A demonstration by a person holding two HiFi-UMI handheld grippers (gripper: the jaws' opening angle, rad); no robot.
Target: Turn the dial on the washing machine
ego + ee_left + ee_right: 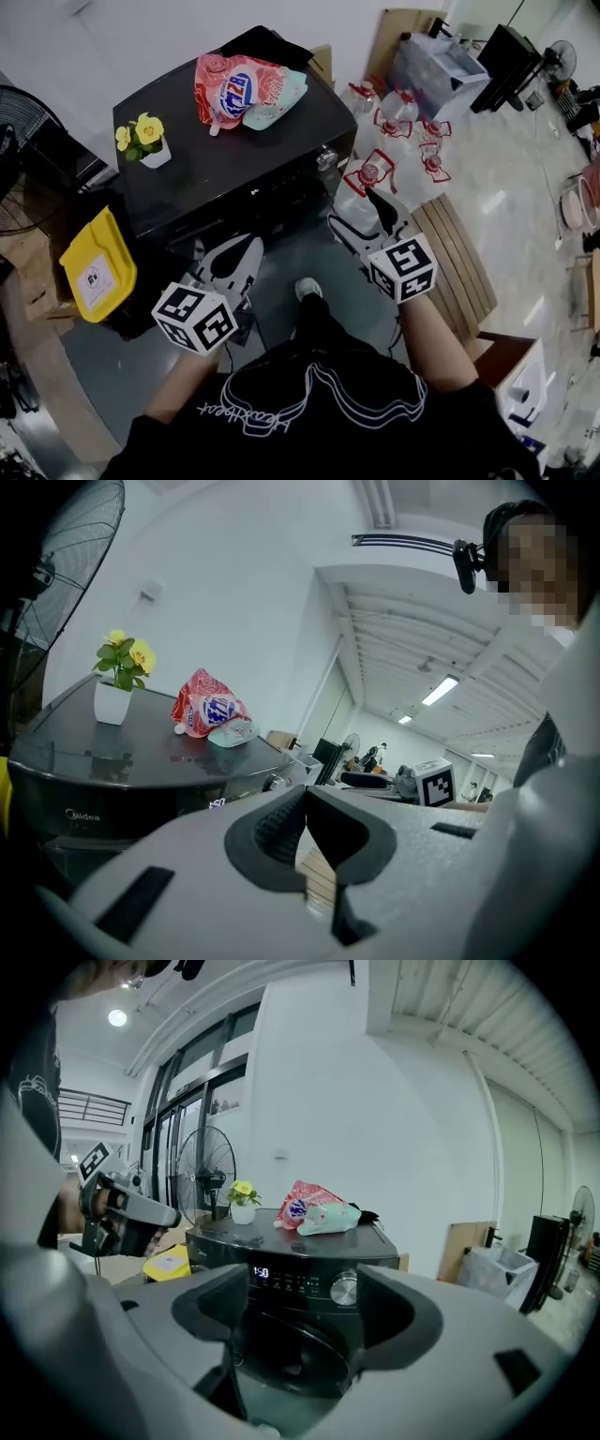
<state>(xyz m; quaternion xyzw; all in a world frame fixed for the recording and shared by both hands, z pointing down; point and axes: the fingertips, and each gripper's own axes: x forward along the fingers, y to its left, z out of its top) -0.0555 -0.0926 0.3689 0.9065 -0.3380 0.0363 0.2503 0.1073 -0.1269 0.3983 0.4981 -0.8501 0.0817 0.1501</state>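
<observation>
The black front-loading washing machine (234, 159) stands ahead of me, and its silver dial (325, 157) sits at the right end of the control panel. In the right gripper view the dial (343, 1289) shows beyond the gap of my right gripper (305, 1299), which is open, empty and some way short of the machine (281, 1330). In the head view the right gripper (361, 214) hangs below the dial. My left gripper (234, 255) is low in front of the machine's door. Its pads (281, 827) meet with nothing between them, and the dial (273, 782) is small beyond them.
On the machine's top lie a red detergent pouch (239, 89) and a small pot of yellow flowers (145, 139). A yellow container (97, 267) stands at the left with a fan (19, 159) behind it. Several water bottles (394, 122) and a wooden pallet (459, 262) are on the right.
</observation>
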